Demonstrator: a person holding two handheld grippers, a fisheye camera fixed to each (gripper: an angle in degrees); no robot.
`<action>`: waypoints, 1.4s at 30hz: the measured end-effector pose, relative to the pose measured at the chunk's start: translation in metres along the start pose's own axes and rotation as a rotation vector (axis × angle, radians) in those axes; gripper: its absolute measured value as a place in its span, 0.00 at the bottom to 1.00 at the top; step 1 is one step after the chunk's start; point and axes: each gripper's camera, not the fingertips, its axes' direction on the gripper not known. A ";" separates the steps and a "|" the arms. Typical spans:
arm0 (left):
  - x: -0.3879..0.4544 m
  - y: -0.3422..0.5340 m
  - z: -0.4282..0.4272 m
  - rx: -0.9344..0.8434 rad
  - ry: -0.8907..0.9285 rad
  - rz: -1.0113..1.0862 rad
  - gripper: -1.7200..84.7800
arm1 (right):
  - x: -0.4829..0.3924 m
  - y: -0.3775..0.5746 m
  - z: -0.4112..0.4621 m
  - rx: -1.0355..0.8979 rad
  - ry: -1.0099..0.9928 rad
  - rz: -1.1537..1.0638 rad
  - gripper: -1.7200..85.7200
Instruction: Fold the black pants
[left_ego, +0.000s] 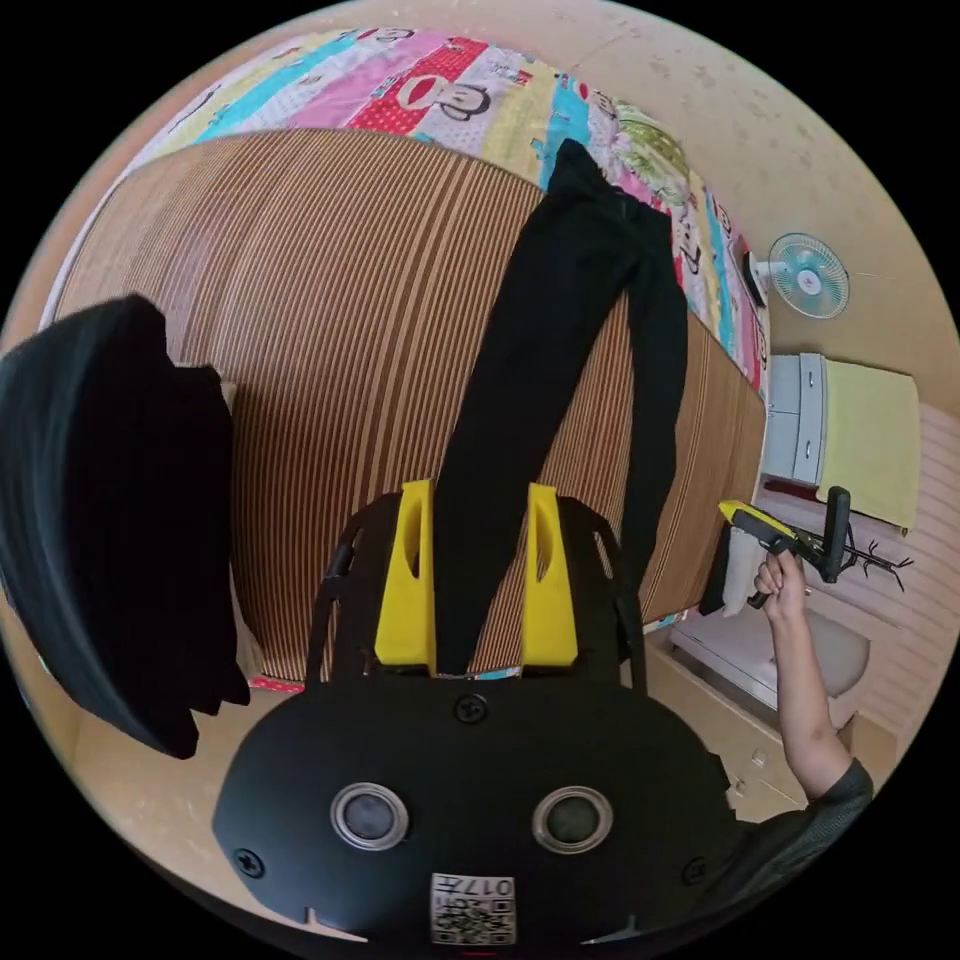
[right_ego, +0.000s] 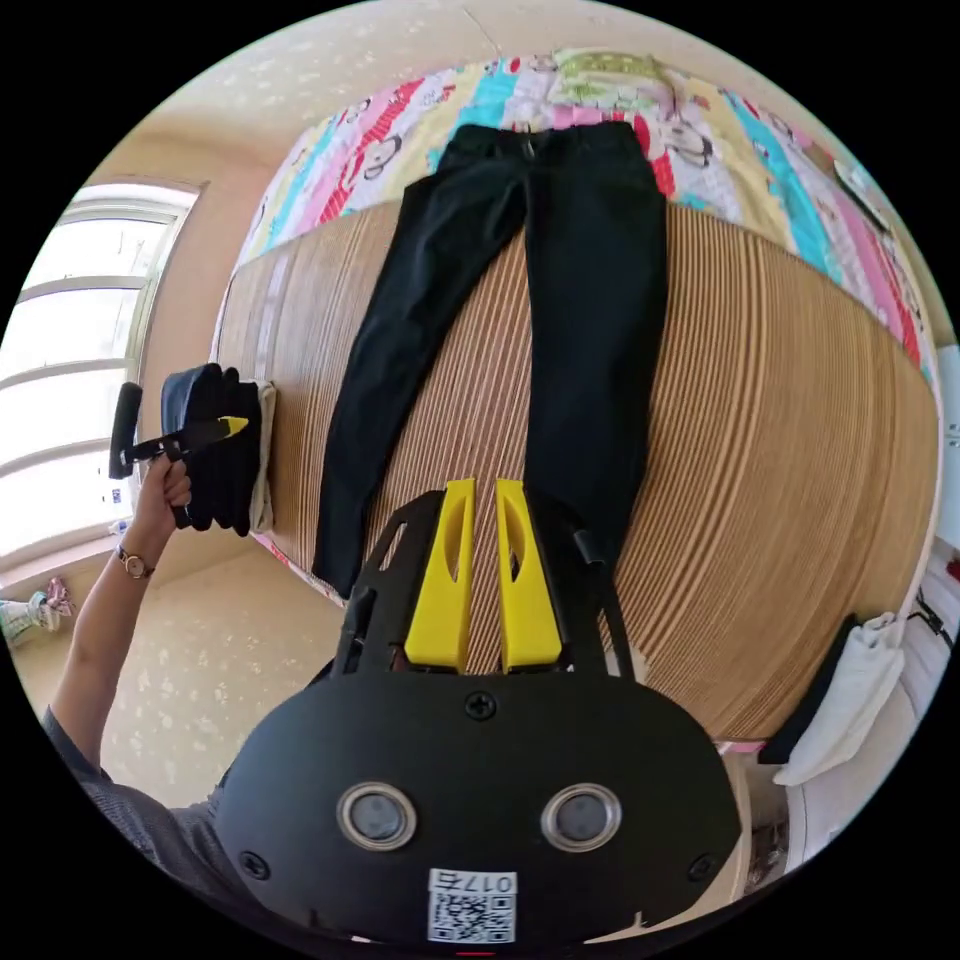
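The black pants (left_ego: 560, 330) lie flat and full length on a brown striped mat (left_ego: 330, 300), waistband at the far end and legs spread slightly towards me. In the right gripper view the pants (right_ego: 590, 330) run down the mat (right_ego: 800, 420). My left gripper (left_ego: 478, 490) is open in the air off the bed's near edge, holding nothing. It appears as the left gripper (right_ego: 235, 425) beside a pile of dark clothes, in a person's hand. My right gripper (right_ego: 484, 488) has its jaws almost together, empty, over the hem of one leg. The right gripper (left_ego: 735, 510) is also held in a hand.
A pile of folded dark clothes (left_ego: 110, 500) (right_ego: 215, 470) sits at one end of the mat. A colourful cartoon quilt (left_ego: 430, 80) covers the bed beyond the waistband. A wall fan (left_ego: 810, 275), a white cabinet (left_ego: 795, 415), a window (right_ego: 70, 380) and a hanging white cloth (right_ego: 850, 690) surround the bed.
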 end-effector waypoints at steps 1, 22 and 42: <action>-0.010 0.006 0.012 -0.012 0.005 0.000 0.18 | 0.002 0.014 0.021 -0.047 -0.059 -0.022 0.08; -0.158 0.144 0.100 -0.093 0.285 0.003 0.02 | 0.072 0.247 -0.187 0.155 0.103 0.193 0.11; 0.000 0.120 0.202 0.043 0.205 0.402 0.16 | 0.113 0.414 -0.300 -0.006 0.010 0.281 0.08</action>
